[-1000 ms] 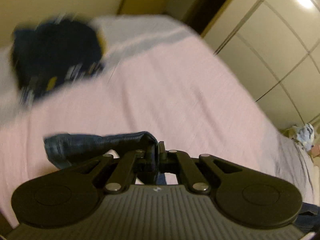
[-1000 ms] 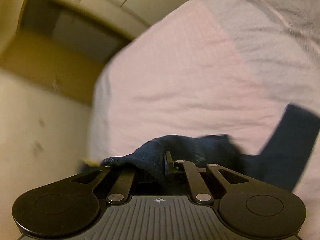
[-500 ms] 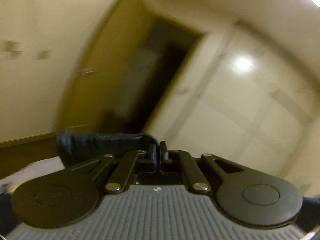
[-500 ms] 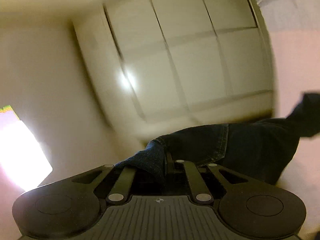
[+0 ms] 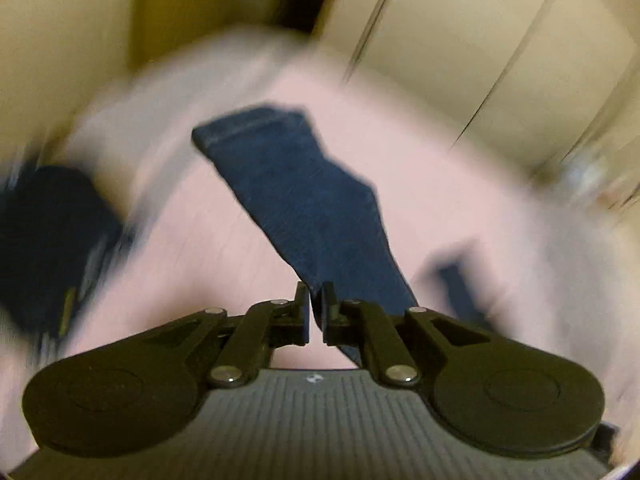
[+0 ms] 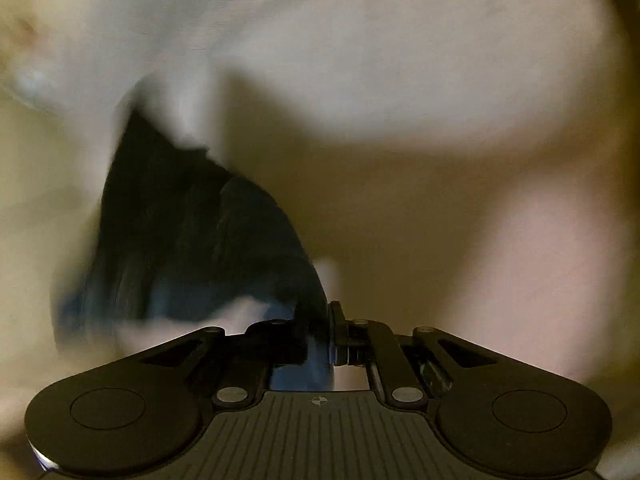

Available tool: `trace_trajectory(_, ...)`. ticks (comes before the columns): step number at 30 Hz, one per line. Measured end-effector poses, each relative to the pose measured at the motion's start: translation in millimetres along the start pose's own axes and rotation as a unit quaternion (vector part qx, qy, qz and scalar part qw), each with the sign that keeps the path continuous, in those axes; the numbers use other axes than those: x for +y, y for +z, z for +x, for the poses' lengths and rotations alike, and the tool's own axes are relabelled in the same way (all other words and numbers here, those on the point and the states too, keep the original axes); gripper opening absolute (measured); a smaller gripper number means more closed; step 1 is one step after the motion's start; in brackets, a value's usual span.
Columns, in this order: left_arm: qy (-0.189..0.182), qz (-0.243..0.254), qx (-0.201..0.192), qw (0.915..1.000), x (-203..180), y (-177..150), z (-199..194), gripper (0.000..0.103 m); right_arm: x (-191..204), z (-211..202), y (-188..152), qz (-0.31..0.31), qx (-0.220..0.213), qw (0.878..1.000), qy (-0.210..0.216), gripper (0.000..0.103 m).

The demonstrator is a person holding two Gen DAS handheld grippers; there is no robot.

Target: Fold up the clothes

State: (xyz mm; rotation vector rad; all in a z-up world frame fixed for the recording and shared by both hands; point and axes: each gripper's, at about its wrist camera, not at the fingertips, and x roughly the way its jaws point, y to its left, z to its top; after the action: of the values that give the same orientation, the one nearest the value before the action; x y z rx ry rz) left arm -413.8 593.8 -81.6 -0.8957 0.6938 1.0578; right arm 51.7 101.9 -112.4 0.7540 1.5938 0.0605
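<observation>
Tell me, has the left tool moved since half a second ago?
Yes. The left tool, shut on the jeans, has tipped downward: its view showed the wardrobe doors and wall before, and now shows the pink bed.

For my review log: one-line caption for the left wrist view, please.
Left gripper pinches dark blue jeans, one leg stretched out over the pink bed sheet; frame motion-blurred.

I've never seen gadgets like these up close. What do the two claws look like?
Both look alike. The left claw and right claw are matte black: two slim fingers on linked bars with silver rivets, flanked by round discs, on a ribbed grey body with a small crosshair mark. No cables or sleeves show.
</observation>
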Motion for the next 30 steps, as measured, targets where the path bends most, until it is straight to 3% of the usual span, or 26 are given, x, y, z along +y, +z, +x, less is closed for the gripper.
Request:
trace_trajectory(1,0.034,-0.027,0.050,0.9978,20.8,-32.4,29.4,0.004,-27.9,17.5,8.3,-0.020,-0.007,0.998,-0.066,0.020)
trace_trajectory(2,0.074,-0.061,0.089,0.9914,41.9,-67.0,50.6,0.002,-54.2,33.8,16.4,-0.040,-0.015,0.991,-0.128,0.036)
trace_trajectory(3,0.103,-0.079,0.105,0.9859,54.3,-90.6,59.4,0.002,-60.9,34.9,22.6,-0.075,-0.022,0.986,-0.150,0.047)
trace_trajectory(6,0.173,-0.094,0.117,0.9734,70.2,-142.2,63.1,0.003,-79.2,22.8,36.8,-0.112,-0.016,0.988,-0.108,0.049)
trace_trajectory(10,0.160,-0.088,0.101,0.9779,46.4,-160.1,48.8,0.005,-77.8,15.1,43.7,-0.169,-0.021,0.985,-0.042,0.056)
trace_trajectory(14,0.148,-0.083,0.085,0.9819,22.5,-178.1,34.5,0.007,-106.0,29.6,72.2,-0.183,-0.057,0.981,-0.006,0.058)
trace_trajectory(19,0.136,-0.078,0.084,0.9841,-8.0,-208.2,17.4,0.007,-143.2,59.9,102.5,-0.136,-0.063,0.988,0.042,0.059)
trace_trajectory(24,0.137,-0.105,0.084,0.9814,-16.4,-232.3,4.2,0.007,-143.8,100.6,115.3,-0.135,-0.052,0.986,0.083,0.059)
trace_trajectory(26,0.139,-0.119,0.081,0.9798,-15.5,-239.6,-0.3,0.007,-142.5,118.7,117.6,-0.118,-0.050,0.989,0.074,0.058)
trace_trajectory(27,0.142,-0.126,0.077,0.9788,-13.4,-241.5,-1.3,0.007,-141.8,127.0,118.7,-0.110,-0.049,0.990,0.069,0.042)
trace_trajectory(29,0.147,-0.140,0.071,0.9767,-9.3,-245.3,-3.2,0.007,-138.5,122.3,118.9,-0.094,-0.050,0.993,0.052,0.021)
trace_trajectory(30,0.149,-0.146,0.068,0.9756,-7.0,-246.7,-4.1,0.007,-136.0,114.3,121.3,-0.103,-0.049,0.992,0.059,0.016)
